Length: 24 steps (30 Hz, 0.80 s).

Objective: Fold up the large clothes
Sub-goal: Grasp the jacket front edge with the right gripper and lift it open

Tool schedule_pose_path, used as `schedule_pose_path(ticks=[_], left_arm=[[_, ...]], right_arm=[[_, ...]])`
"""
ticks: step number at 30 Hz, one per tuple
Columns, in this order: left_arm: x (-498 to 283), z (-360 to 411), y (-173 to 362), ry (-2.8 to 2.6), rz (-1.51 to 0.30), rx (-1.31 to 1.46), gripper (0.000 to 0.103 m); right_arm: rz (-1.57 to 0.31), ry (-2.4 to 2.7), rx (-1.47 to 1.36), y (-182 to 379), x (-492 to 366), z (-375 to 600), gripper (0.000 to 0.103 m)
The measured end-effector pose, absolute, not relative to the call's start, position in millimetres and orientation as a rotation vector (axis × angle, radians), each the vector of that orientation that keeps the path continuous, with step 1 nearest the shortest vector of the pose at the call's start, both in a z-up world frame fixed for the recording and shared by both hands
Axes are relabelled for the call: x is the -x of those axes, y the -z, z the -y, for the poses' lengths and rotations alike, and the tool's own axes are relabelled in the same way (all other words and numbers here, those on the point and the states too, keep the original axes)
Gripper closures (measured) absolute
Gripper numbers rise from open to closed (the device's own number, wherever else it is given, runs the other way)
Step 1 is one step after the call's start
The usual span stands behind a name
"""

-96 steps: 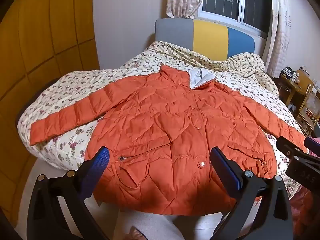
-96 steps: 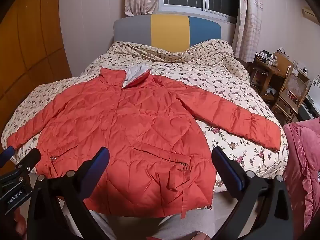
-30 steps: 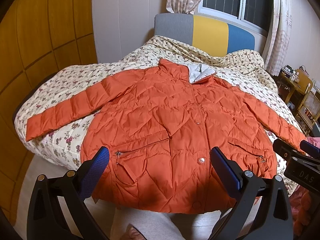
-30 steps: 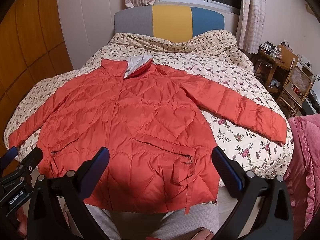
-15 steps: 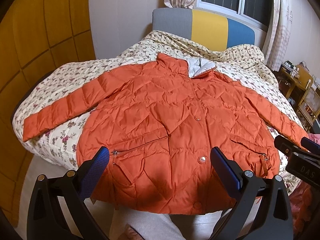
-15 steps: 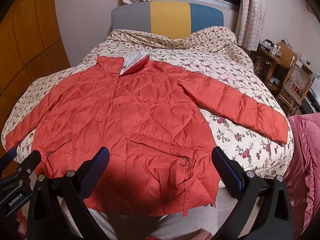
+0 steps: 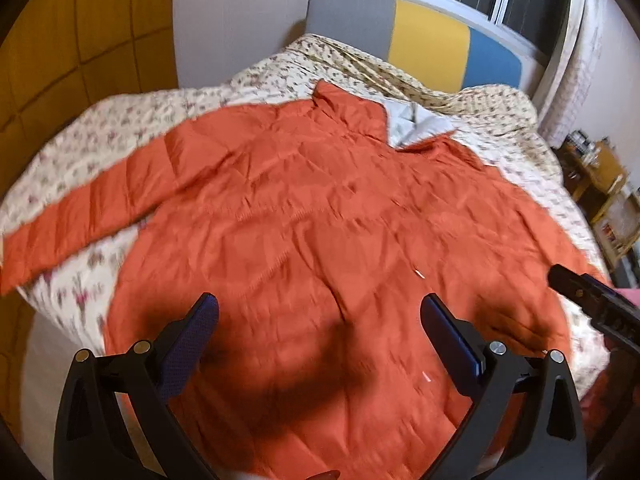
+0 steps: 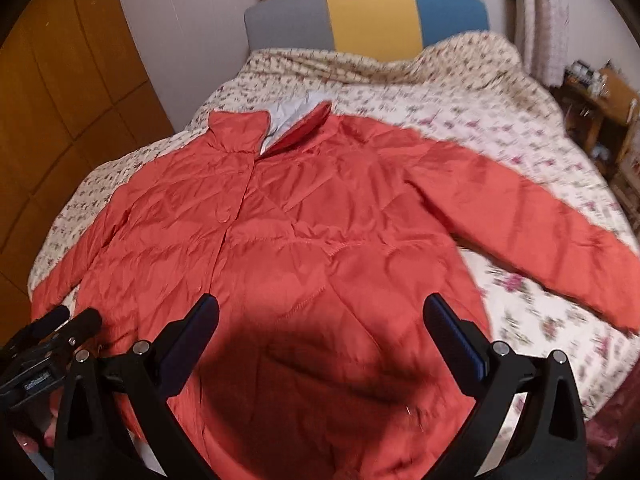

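An orange quilted puffer jacket (image 7: 320, 220) lies spread face up on the bed, sleeves out to both sides, collar open with grey lining at the far end. It also shows in the right wrist view (image 8: 304, 240). My left gripper (image 7: 318, 316) is open and empty, low over the jacket's lower left front. My right gripper (image 8: 320, 316) is open and empty over the lower right front. Each gripper casts a dark shadow on the fabric. The right gripper's body shows at the left view's right edge (image 7: 596, 304); the left gripper's body shows at the right view's left edge (image 8: 44, 344).
The bed has a floral quilt (image 8: 460, 92) and a grey, yellow and blue headboard (image 8: 372, 16). A yellow-brown wardrobe (image 7: 80, 40) stands on the left. A wooden desk and chair (image 8: 600, 96) stand on the right. A pink cloth (image 8: 616, 432) lies at lower right.
Both grippers have moved forward and down toward the jacket, which now fills more of each view. The hem and pockets have dropped out of sight. Both views are motion-blurred.
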<state>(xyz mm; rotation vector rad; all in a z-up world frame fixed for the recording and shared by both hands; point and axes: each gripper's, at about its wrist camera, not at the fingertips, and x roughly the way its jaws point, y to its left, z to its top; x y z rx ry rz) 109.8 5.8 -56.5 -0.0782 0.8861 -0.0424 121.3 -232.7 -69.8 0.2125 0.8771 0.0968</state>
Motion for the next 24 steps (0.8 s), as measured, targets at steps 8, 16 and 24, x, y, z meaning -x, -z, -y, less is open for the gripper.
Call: schedule_pose_path(ticks=[8, 16, 24], left_arm=[[-208, 3, 71, 0.017, -0.919, -0.003, 0.003], [-320, 14, 84, 0.005, -0.948, 0.026, 0.003], [-394, 16, 85, -0.023, -0.932, 0.113, 0.003]], right_arm=[[-0.887, -0.117, -0.235, 76, -212, 247, 0.002], [-0.859, -0.128, -0.348, 71, -316, 270, 0.006], [-0.880, -0.135, -0.484, 93, -409, 284, 0.017]])
